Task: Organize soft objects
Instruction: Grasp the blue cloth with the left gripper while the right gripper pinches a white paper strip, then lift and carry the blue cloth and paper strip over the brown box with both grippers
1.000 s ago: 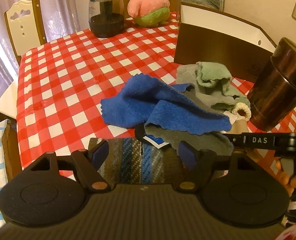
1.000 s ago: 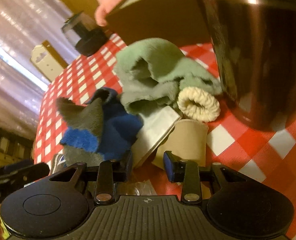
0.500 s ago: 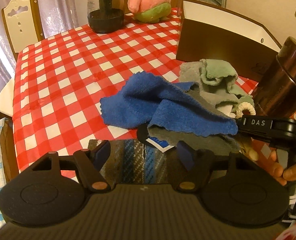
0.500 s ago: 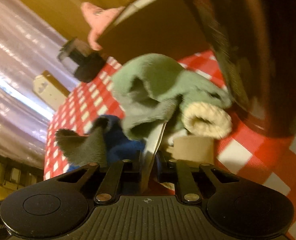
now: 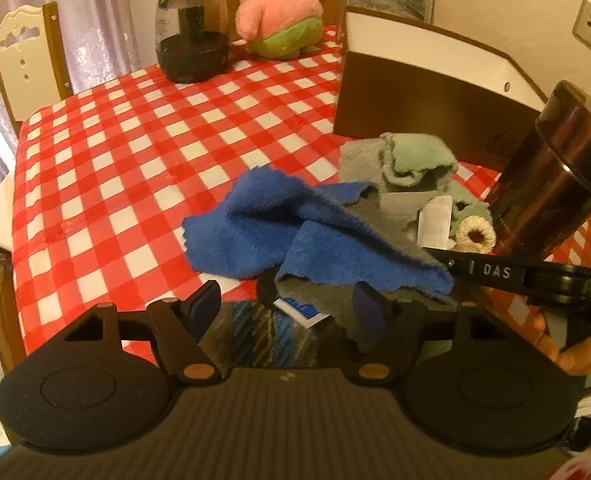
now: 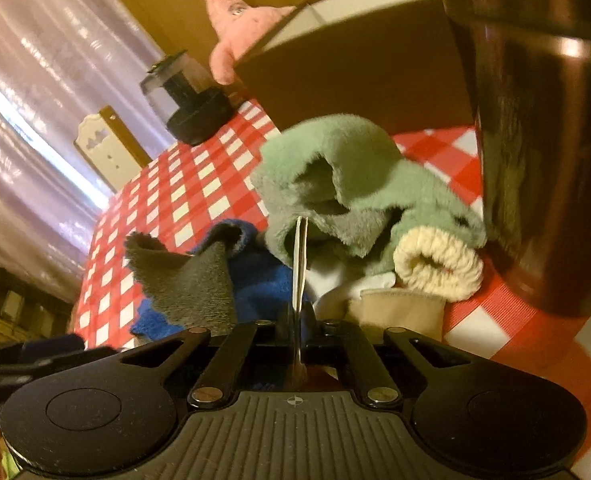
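A blue-and-grey cloth lies crumpled on the checked table, with a green-and-grey cloth behind it and a cream scrunchie beside that. My left gripper is open over a striped cloth at the table's near edge. My right gripper is shut on a thin white card or packet standing edge-on among the cloths; the packet also shows in the left wrist view. The green cloth and scrunchie lie just beyond my right gripper.
A tall dark metal canister stands right of the pile. A brown open box stands behind it. A pink plush and a glass jar stand at the far edge. A chair is at the left.
My right gripper closed from open onto the white packet and tipped it up edge-on. My left gripper stayed open and drew back slightly.
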Demonstrator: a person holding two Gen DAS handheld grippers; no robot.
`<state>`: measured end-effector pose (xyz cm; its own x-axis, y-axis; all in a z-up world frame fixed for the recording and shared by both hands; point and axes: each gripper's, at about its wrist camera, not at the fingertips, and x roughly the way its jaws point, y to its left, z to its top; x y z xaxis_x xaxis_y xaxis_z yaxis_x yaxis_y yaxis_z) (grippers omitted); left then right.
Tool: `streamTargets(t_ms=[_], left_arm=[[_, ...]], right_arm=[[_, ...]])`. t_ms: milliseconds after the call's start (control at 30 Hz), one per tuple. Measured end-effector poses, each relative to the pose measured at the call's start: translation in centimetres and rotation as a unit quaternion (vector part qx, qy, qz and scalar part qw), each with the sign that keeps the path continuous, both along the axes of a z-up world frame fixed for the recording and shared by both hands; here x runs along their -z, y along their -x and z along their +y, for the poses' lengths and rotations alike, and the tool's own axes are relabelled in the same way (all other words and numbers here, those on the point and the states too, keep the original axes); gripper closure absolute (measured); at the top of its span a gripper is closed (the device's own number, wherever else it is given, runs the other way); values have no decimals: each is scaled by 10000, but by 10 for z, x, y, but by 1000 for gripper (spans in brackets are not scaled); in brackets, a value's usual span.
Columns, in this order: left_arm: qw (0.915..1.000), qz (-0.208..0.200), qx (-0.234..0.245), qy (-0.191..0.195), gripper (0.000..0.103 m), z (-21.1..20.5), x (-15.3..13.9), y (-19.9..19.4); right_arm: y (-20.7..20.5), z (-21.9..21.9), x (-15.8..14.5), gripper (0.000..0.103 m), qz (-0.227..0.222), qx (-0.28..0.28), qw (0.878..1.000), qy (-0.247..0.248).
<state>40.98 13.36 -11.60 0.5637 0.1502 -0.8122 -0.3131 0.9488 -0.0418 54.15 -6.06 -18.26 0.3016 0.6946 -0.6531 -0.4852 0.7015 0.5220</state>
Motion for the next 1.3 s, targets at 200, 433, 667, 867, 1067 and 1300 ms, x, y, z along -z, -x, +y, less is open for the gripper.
streamTargets(t_ms=[200,433,667,867,1067,1300], left_arm=[[9994,-94,285,186,37,-2,3,-12],[9976,-25,552,422,53,3,25,-43],[9952,162,789,559,97,7,41,-58],[9948,-193,874,495,100,7,17,-53],[9928,-724,847,433,100,18,-36,-40],[9862,-1488,727,0,100,36,-114,-10]], right_arm=[[11,-12,-20,100,-472,-129,9983,332],[17,-36,-32,100,-599,73,9971,460],[19,-65,-36,100,-550,452,9959,562],[22,-85,-43,100,-567,695,9943,576],[30,-95,-63,100,-781,700,9935,447],[40,-106,-92,100,-1081,693,9916,178]])
